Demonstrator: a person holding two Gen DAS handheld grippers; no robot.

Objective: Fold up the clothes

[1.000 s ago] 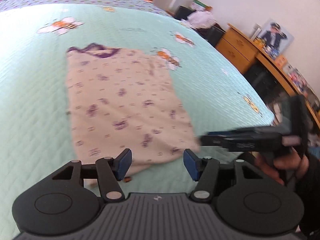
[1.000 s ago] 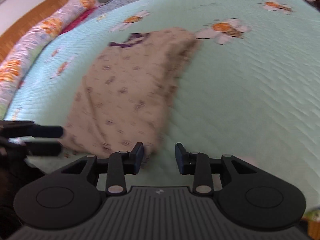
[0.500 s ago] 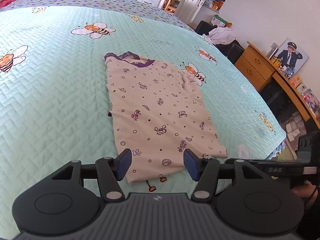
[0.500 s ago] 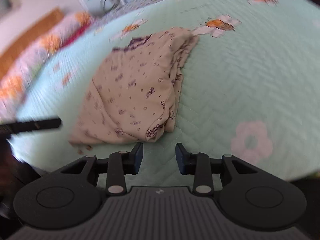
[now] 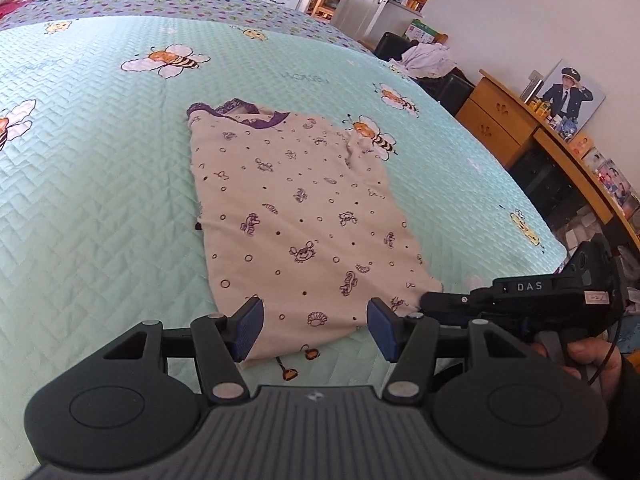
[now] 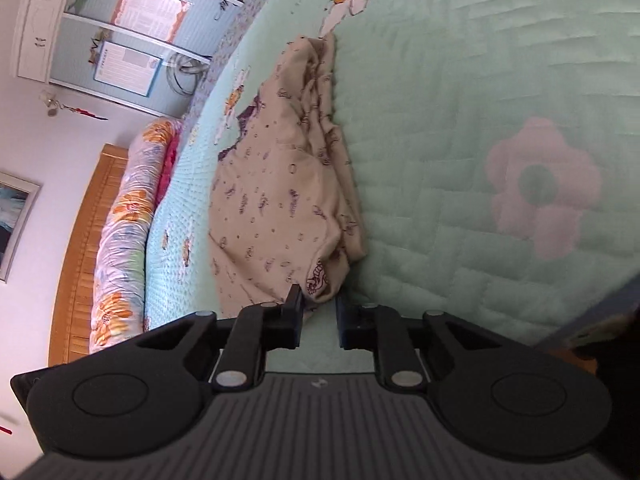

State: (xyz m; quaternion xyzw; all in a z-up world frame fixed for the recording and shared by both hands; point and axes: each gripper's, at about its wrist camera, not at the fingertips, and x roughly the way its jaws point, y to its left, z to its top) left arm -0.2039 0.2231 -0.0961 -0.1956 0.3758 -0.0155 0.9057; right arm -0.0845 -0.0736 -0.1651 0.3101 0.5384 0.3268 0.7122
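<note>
A cream garment [image 5: 296, 216] with small purple prints and a purple neckline lies folded lengthwise on the mint bedspread [image 5: 100, 200]. My left gripper [image 5: 316, 328] hovers open just above its near hem, with nothing between the pads. A hand [image 5: 592, 360] holds my right gripper [image 5: 430, 305] on its side at the garment's near right corner. In the right wrist view the garment [image 6: 276, 200] runs away from me. There the jaws of my right gripper [image 6: 319, 312] are closing, with that corner of the cloth between the fingertips; the pads still stand apart.
The bedspread edge [image 5: 532, 256] drops off at the right toward a wooden dresser [image 5: 504, 120] and a cluttered desk. A long floral pillow [image 6: 124, 216] lies against the wooden headboard [image 6: 76, 248]. A pile of clothes [image 5: 424, 60] sits on a dark seat beyond the bed.
My right gripper has rolled onto its side, sunk to the garment's near right corner, and its jaws have narrowed. The left gripper has drifted a little and stays open.
</note>
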